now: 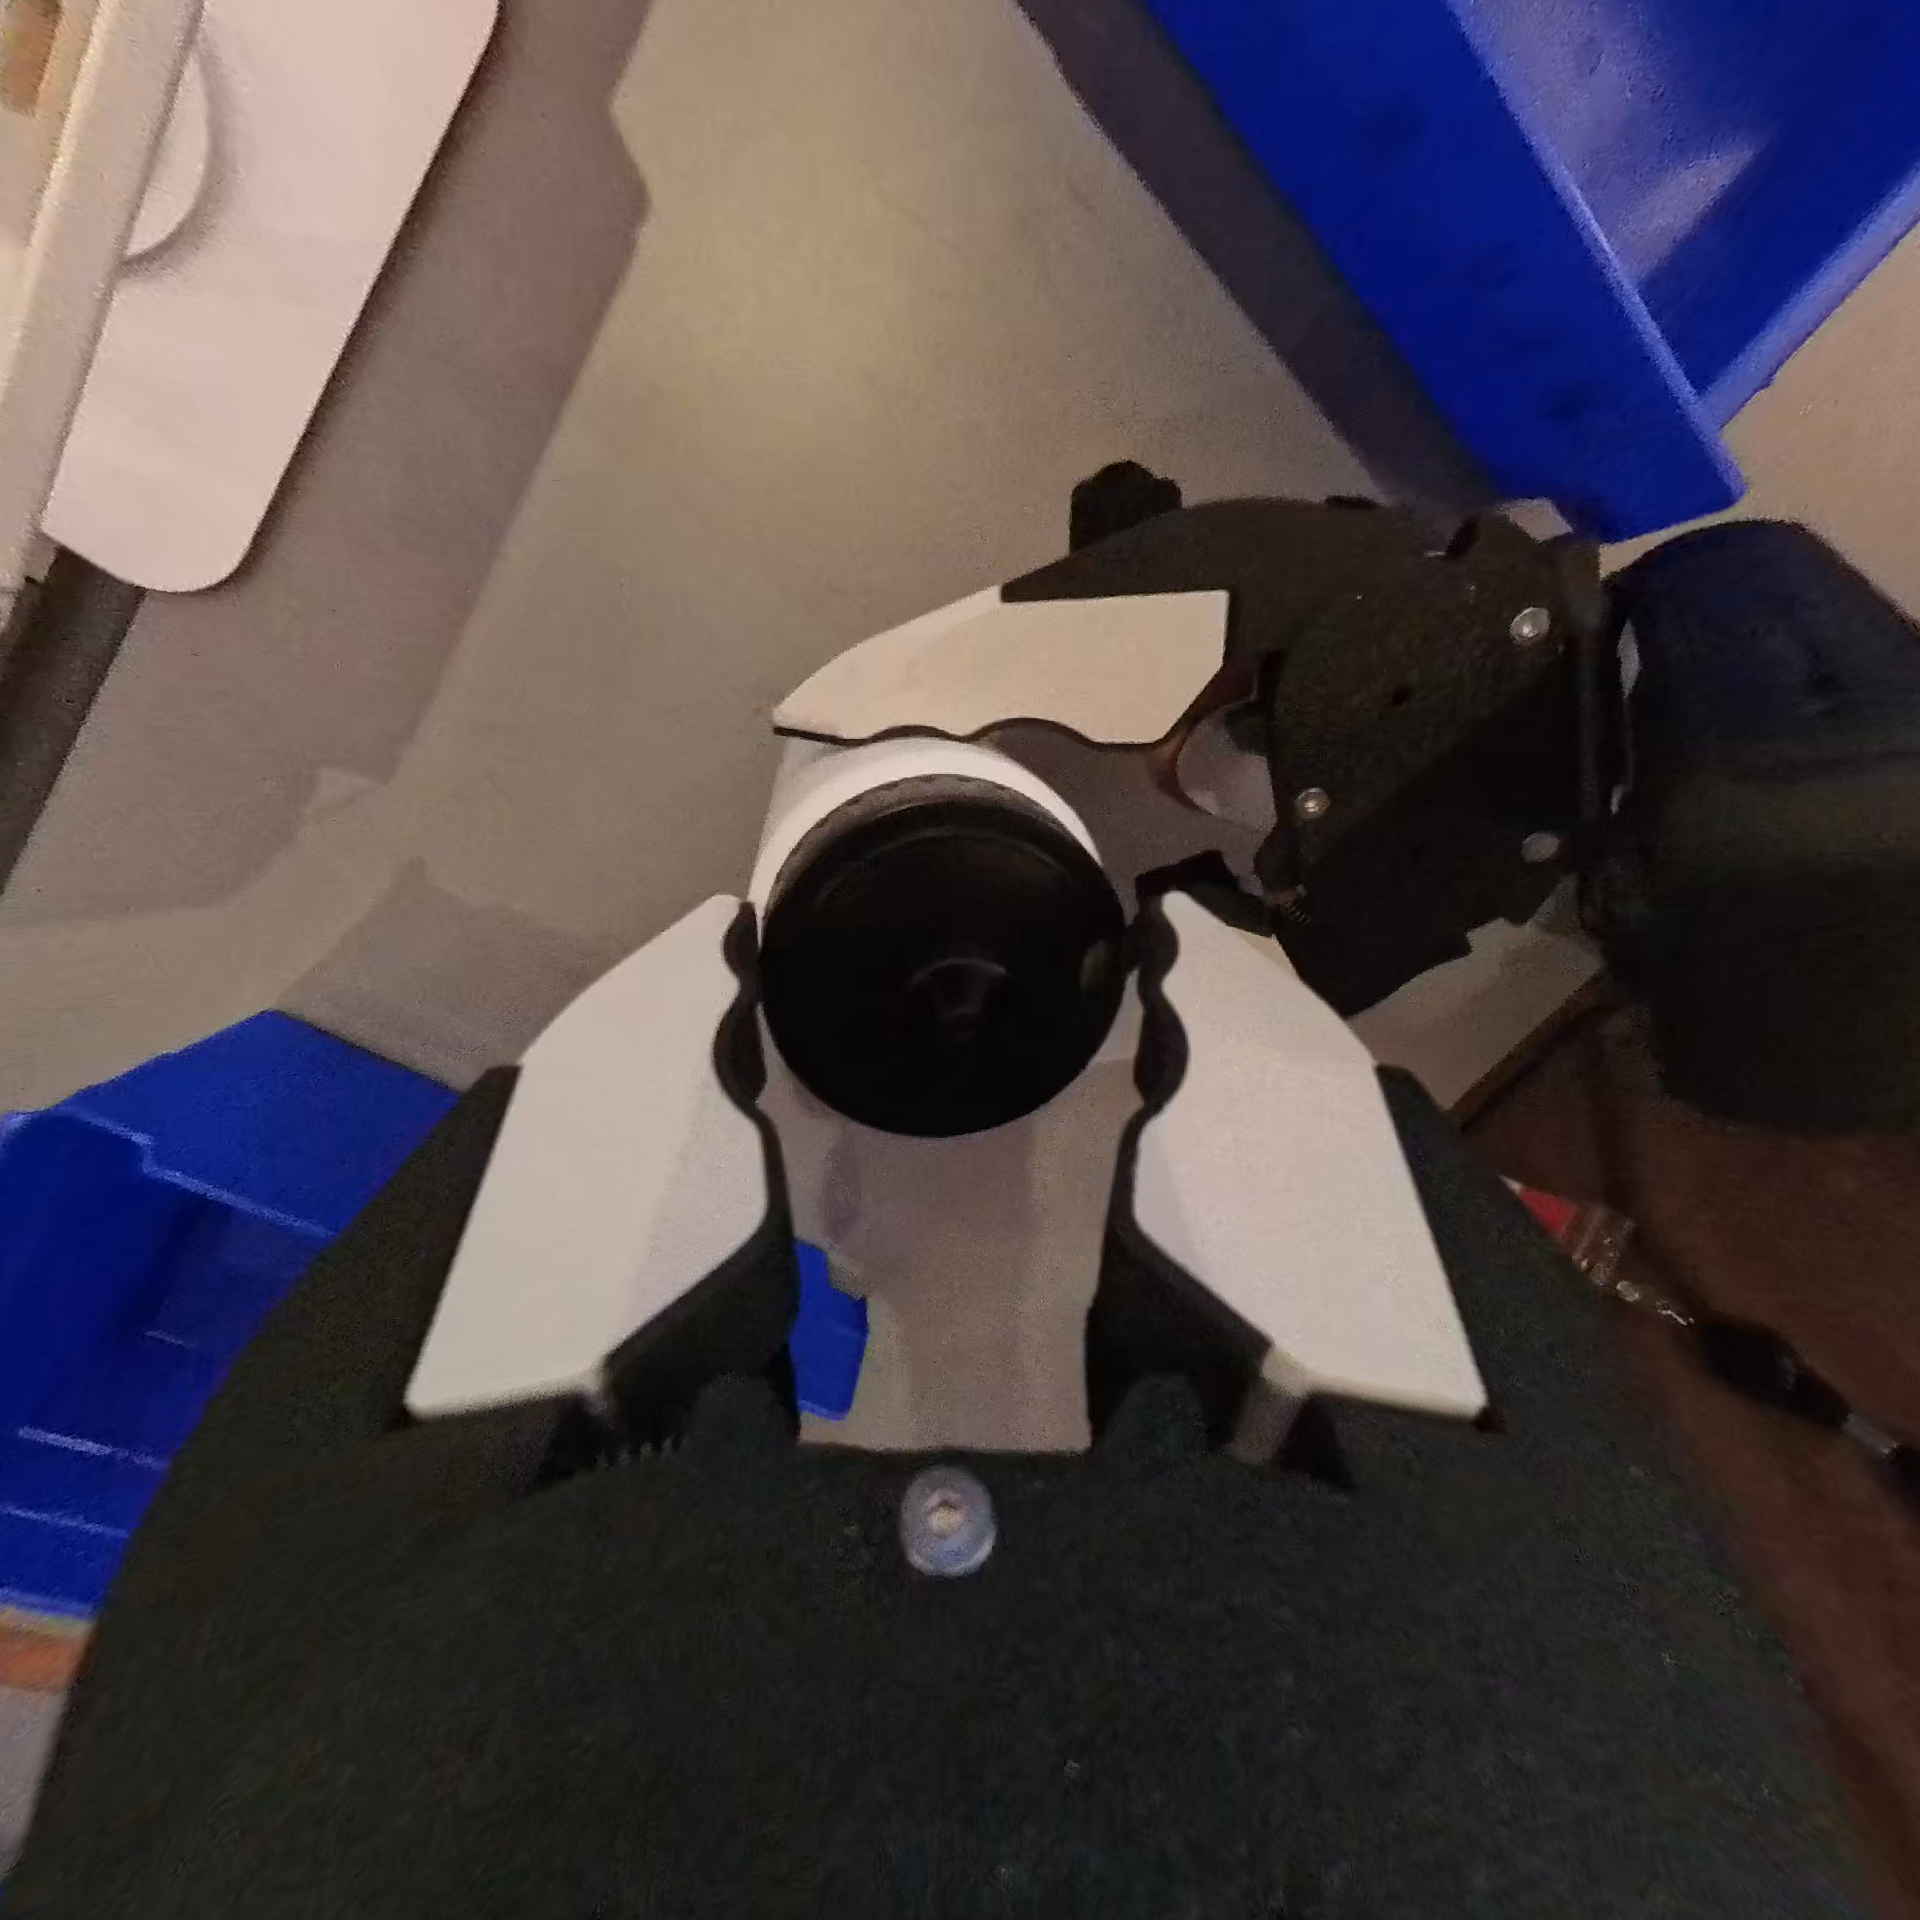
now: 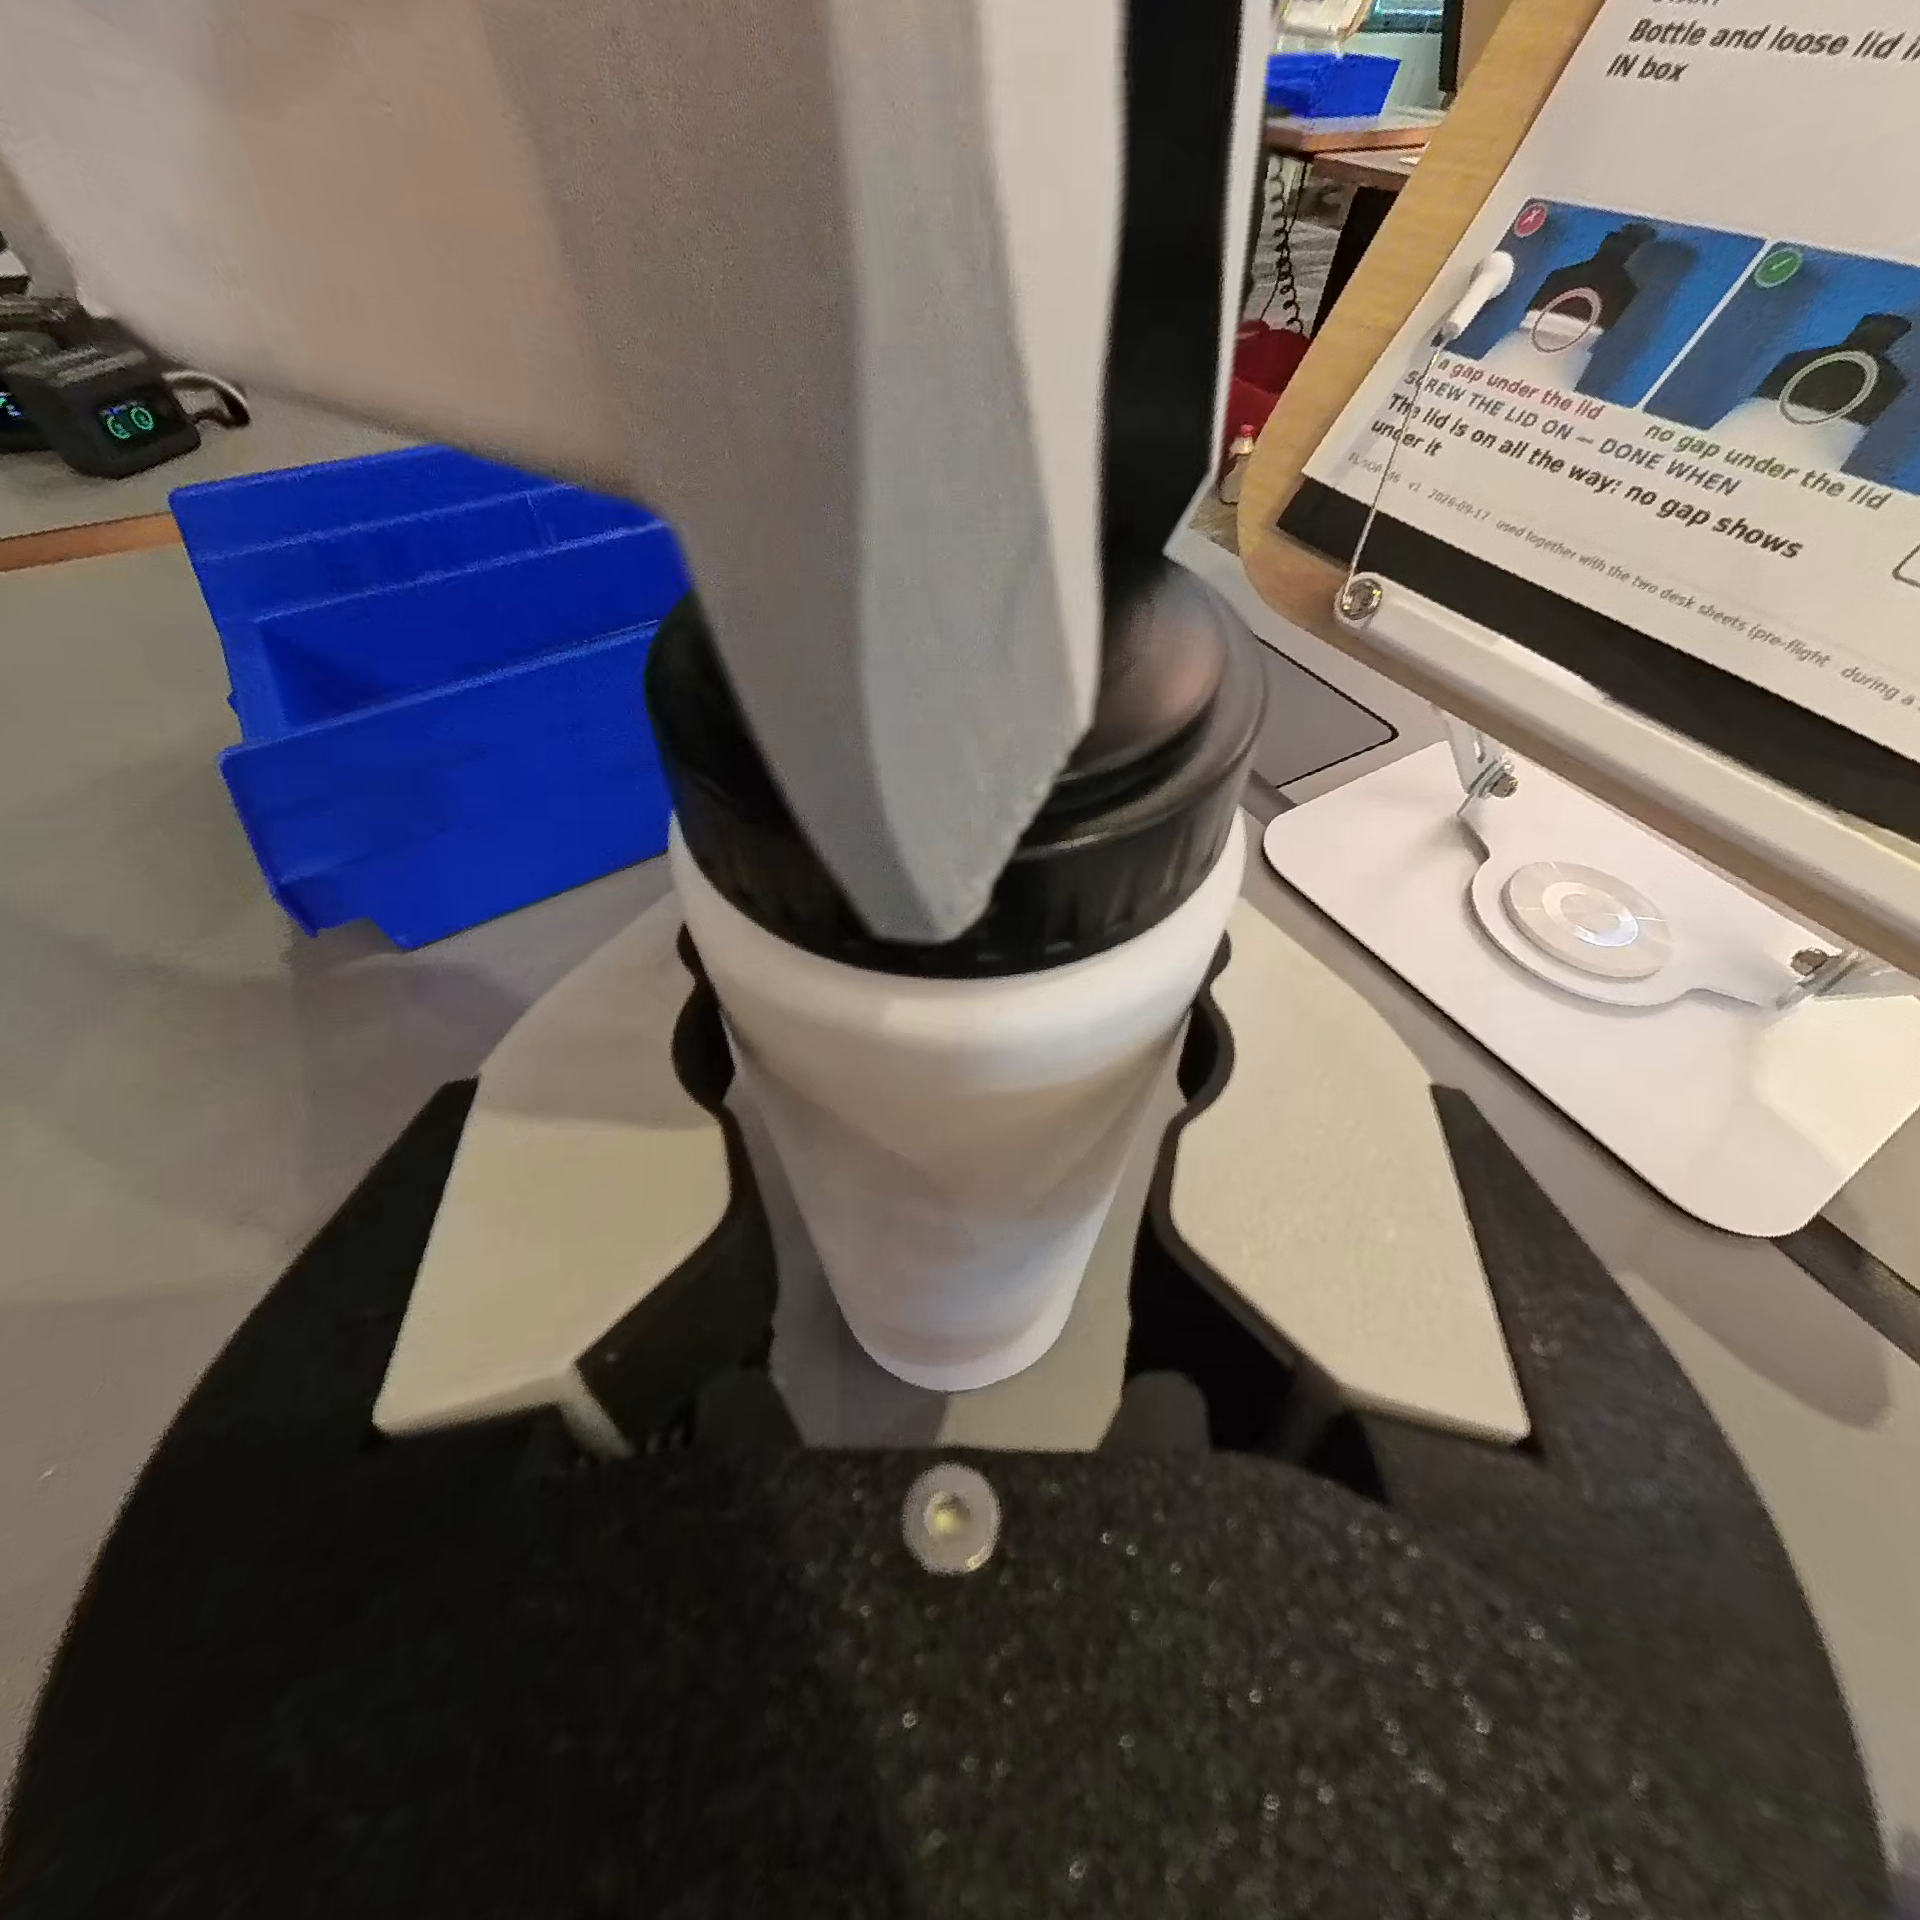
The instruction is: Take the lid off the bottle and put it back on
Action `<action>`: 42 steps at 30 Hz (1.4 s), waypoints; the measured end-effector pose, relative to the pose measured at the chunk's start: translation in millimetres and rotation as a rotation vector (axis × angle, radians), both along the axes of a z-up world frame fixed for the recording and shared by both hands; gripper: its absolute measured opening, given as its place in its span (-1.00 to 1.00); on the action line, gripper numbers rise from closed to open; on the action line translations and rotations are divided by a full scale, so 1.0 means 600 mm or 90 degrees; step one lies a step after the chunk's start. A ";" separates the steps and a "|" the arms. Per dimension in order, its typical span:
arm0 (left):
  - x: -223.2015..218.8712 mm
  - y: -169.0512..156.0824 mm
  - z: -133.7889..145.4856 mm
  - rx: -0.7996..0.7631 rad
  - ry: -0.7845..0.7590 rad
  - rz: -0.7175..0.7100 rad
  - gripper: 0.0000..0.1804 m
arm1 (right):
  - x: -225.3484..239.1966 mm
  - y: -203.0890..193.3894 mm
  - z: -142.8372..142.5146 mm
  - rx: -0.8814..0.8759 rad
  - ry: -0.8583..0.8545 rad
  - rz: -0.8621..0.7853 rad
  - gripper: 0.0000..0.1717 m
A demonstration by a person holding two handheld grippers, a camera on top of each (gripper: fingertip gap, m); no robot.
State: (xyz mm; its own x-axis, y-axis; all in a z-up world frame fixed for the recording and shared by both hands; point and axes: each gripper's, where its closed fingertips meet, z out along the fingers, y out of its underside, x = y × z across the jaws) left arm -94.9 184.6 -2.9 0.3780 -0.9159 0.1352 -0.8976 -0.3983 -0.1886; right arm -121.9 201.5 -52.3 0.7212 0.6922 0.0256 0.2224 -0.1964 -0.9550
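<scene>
A white bottle point(image 2: 956, 1143) with a black lid point(image 2: 1143, 810) on it is held off the grey table. My right gripper point(image 2: 951, 997) is shut on the bottle's body, and its pads press the sides inward. My left gripper point(image 1: 940, 935) comes down from above, with its dark pads against both sides of the lid point(image 1: 940, 977). One left finger point(image 2: 935, 623) crosses in front of the lid in the right wrist view. In the left wrist view a right finger point(image 1: 997, 665) lies along the bottle point(image 1: 883, 779).
A blue bin point(image 2: 436, 675) stands on the table left of the bottle. More blue bins point(image 1: 1507, 208) show in the left wrist view. A printed sheet on a wooden board point(image 2: 1662, 364) stands on a white base plate point(image 2: 1558, 1091) to the right.
</scene>
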 end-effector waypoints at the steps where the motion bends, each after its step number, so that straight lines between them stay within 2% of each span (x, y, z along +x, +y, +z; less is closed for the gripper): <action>1: -0.002 -0.006 0.001 -0.004 0.002 -0.027 -0.17 | 0.000 0.000 0.000 0.000 -0.001 0.000 0.01; 3: -0.010 -0.007 0.005 0.028 0.019 -0.109 -0.09 | 0.000 0.000 0.000 -0.001 -0.002 0.000 0.00; 6: -0.016 0.013 0.014 0.159 0.030 -0.261 0.16 | 0.001 0.002 -0.001 -0.005 0.000 0.001 0.01; 8: -0.027 0.011 0.009 0.194 0.049 -0.357 0.14 | 0.001 0.003 -0.001 -0.006 0.003 0.001 0.01; 10: -0.042 0.016 -0.004 0.201 0.085 -0.403 0.04 | 0.001 0.004 -0.001 -0.006 0.004 0.001 0.00; 13: -0.047 0.012 -0.020 0.156 0.091 -0.409 -0.19 | 0.001 0.003 -0.001 -0.006 0.002 -0.001 0.00; 17: -0.045 0.008 -0.019 0.130 0.065 -0.372 -0.22 | 0.002 0.004 -0.002 -0.006 0.003 -0.003 0.01; 20: -0.041 0.004 -0.019 0.105 0.048 -0.278 -0.22 | 0.002 0.005 -0.002 -0.007 0.005 -0.006 0.01; 25: -0.035 -0.003 -0.020 0.095 0.028 -0.065 -0.22 | 0.003 0.005 -0.003 -0.009 0.002 -0.016 0.00; 27: -0.033 -0.006 -0.019 0.101 0.021 -0.025 -0.21 | 0.003 0.004 -0.003 -0.006 0.000 -0.016 0.00; 29: -0.038 -0.014 -0.018 0.110 0.023 -0.079 -0.13 | 0.002 0.001 -0.004 -0.003 -0.010 -0.014 0.00; 31: -0.052 -0.010 -0.013 0.143 0.045 -0.161 0.10 | 0.003 0.001 -0.006 -0.004 -0.018 -0.013 0.00; 32: -0.057 -0.005 -0.009 0.161 0.050 -0.208 0.15 | 0.003 0.002 -0.006 -0.007 -0.017 -0.011 0.00; 35: -0.058 0.001 0.003 0.179 0.036 -0.355 0.09 | 0.004 0.005 -0.007 -0.011 -0.008 -0.009 0.00; 36: -0.057 0.005 0.004 0.178 0.031 -0.389 0.00 | 0.004 0.005 -0.007 -0.012 -0.005 -0.009 0.00; 37: -0.053 0.010 0.004 0.173 0.027 -0.405 -0.12 | 0.004 0.005 -0.007 -0.012 -0.002 -0.008 0.00; 38: -0.046 0.016 0.003 0.162 0.023 -0.407 -0.17 | 0.004 0.005 -0.007 -0.012 -0.002 -0.008 0.00; 41: -0.025 0.019 -0.002 0.104 0.002 -0.398 -0.08 | 0.004 0.004 -0.011 -0.013 -0.004 -0.008 0.00; 42: -0.025 0.014 -0.004 0.076 -0.001 -0.402 -0.12 | 0.005 0.004 -0.013 -0.016 -0.006 -0.008 0.00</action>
State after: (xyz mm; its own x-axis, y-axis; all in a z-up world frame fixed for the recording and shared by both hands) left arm -109.8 192.9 -5.5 -0.2398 -0.9707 0.0180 -0.9521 0.2315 -0.1999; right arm -119.0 204.1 -59.8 0.7302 0.6831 0.0152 0.2279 -0.2226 -0.9479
